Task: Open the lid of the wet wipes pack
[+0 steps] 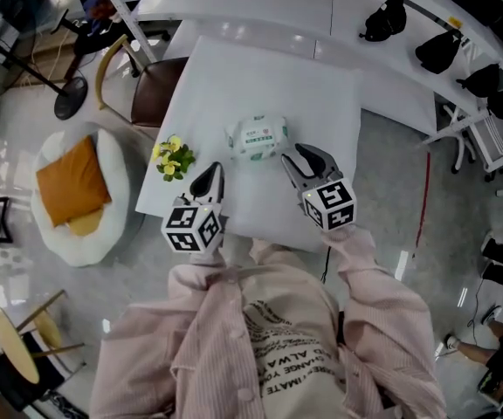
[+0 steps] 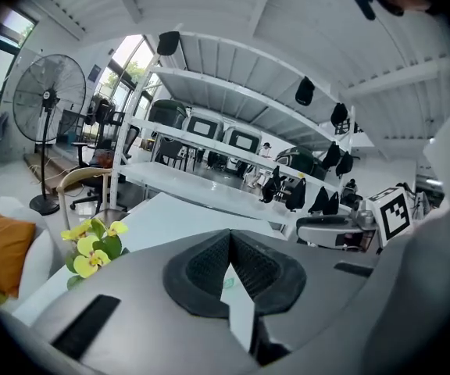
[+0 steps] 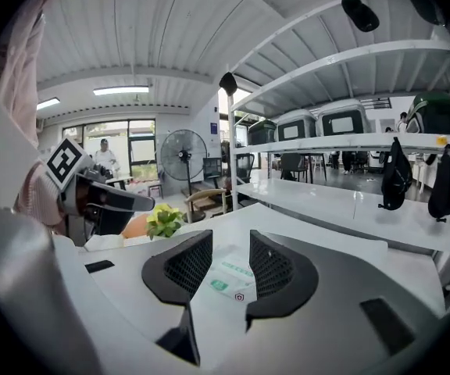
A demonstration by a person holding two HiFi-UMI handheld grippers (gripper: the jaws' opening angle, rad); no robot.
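Note:
The wet wipes pack [image 1: 257, 138] is white with a green label and lies flat on the white table [image 1: 321, 103], its lid down. My left gripper [image 1: 214, 173] hovers just near-left of the pack with its jaws shut and empty. In the left gripper view the pads [image 2: 209, 268] meet at the tip. My right gripper [image 1: 306, 155] is just right of the pack, open and holding nothing. In the right gripper view the pack [image 3: 231, 276] shows through the gap between the right gripper's [image 3: 230, 244] pads, a little ahead of them.
A small pot of yellow flowers [image 1: 173, 157] stands at the table's left edge, close to the left gripper. A chair [image 1: 151, 85] and a white seat with an orange cushion [image 1: 72, 186] sit left of the table. Black bags [image 1: 384, 17] lie on the far counter.

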